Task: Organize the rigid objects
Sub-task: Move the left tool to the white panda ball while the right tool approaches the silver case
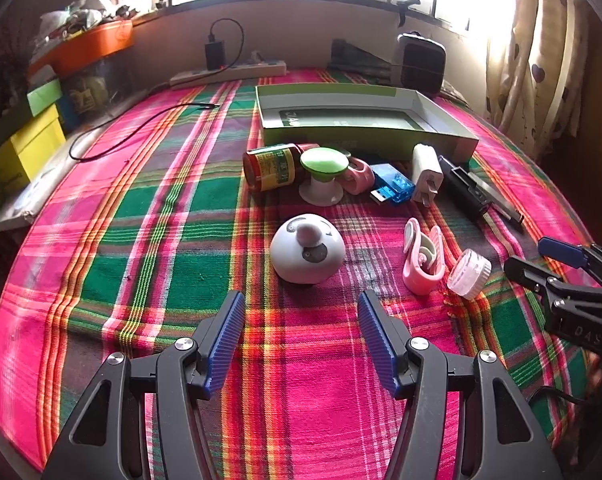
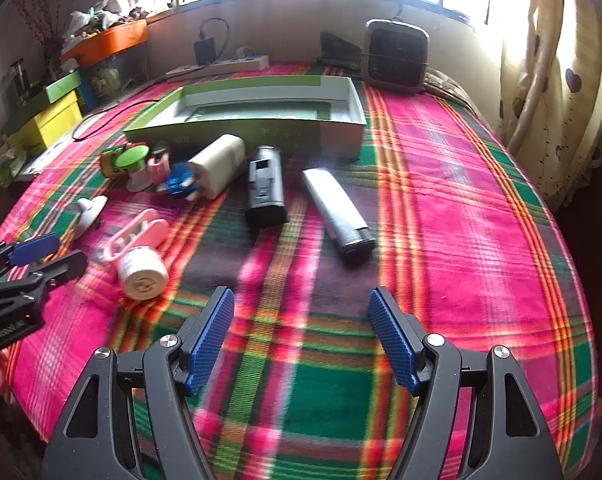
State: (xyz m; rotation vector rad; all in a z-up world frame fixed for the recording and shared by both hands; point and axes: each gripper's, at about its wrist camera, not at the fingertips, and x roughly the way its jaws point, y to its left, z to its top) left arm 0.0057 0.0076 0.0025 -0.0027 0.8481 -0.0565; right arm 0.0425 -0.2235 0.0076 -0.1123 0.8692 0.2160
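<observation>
**Only the left view shows the dome's face**

Plainly, the left gripper (image 1: pixel 299 338) hangs with ribbed blue pads spread, empty, before a smooth white dome (image 1: pixel 307 249). Right of it lie a pink clip (image 1: pixel 421 262) and ridged jar (image 1: pixel 469 274). The right gripper (image 2: pixel 301 334), likewise spread, faces a silver lighter (image 2: pixel 338 208); the green box (image 2: pixel 261 110) sits behind, and motion blurs the plaid cloth (image 2: pixel 481 220).
</observation>
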